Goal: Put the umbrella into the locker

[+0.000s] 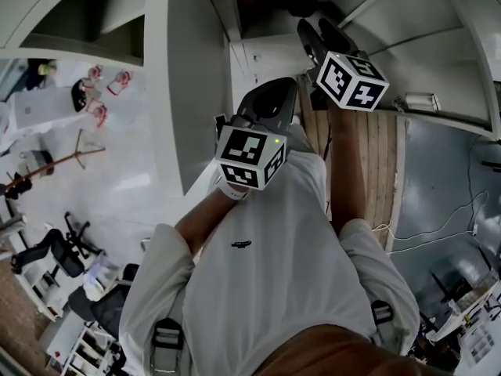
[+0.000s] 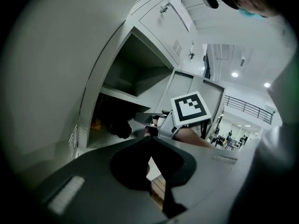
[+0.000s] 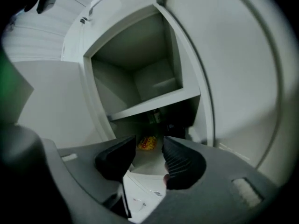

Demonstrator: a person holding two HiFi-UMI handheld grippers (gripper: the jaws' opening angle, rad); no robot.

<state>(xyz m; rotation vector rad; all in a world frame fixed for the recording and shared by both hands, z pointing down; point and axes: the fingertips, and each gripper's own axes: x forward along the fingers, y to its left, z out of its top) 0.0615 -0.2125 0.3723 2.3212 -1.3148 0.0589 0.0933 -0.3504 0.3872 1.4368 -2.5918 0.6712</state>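
A dark bundle, likely the folded umbrella (image 2: 117,124), lies at the back edge of the locker (image 3: 135,55) floor, under the shelf (image 3: 149,105). I judge it light, soft and slippery over a stiff shaft (take the handle). The right gripper (image 3: 149,146) gapes empty; the left gripper (image 2: 150,138) is clenched on nothing. The yellow packet (image 3: 146,143) has unreadable print.

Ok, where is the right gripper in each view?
Head view: right gripper upper centre-right, pointing at the open locker.
Left gripper view: right gripper mid-frame, beside its marker cube, before the locker.
Right gripper view: right gripper bottom centre, jaws apart, locker behind.
Shared landmark: the open locker.
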